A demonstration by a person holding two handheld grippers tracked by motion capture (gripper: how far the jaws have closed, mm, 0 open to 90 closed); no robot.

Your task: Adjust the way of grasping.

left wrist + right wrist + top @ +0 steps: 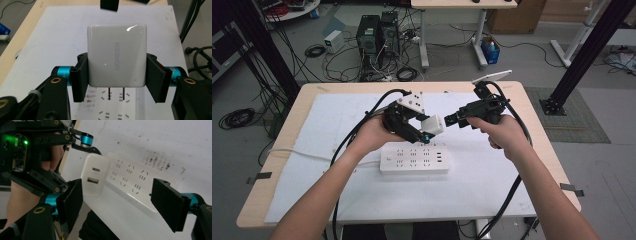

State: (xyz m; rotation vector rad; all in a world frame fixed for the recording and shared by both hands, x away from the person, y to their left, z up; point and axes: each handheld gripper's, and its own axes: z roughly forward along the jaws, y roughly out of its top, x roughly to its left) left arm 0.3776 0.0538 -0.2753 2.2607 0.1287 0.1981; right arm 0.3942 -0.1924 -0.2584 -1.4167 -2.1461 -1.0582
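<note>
While left tool (424, 131) clamps charger (432, 124) above power strip (414, 158), right tool (451, 120) gapes empty beside charger; step: carry to socket; next: align 2 prongs, press down.

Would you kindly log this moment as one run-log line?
left gripper: shut on white charger | prongs: pointing down above power strip | right gripper: open, facing charger's port end | surface: white mat

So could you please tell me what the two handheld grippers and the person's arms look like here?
Both grippers, left gripper and right gripper, are black frames with flat black jaw pads, blue anodised collars and brass-coloured bolts. A thick black cable trails from each. Each carries a pale three-cornered plate on top. A green light glows on the left one's board. The forearms are bare, with no sleeves.
</note>
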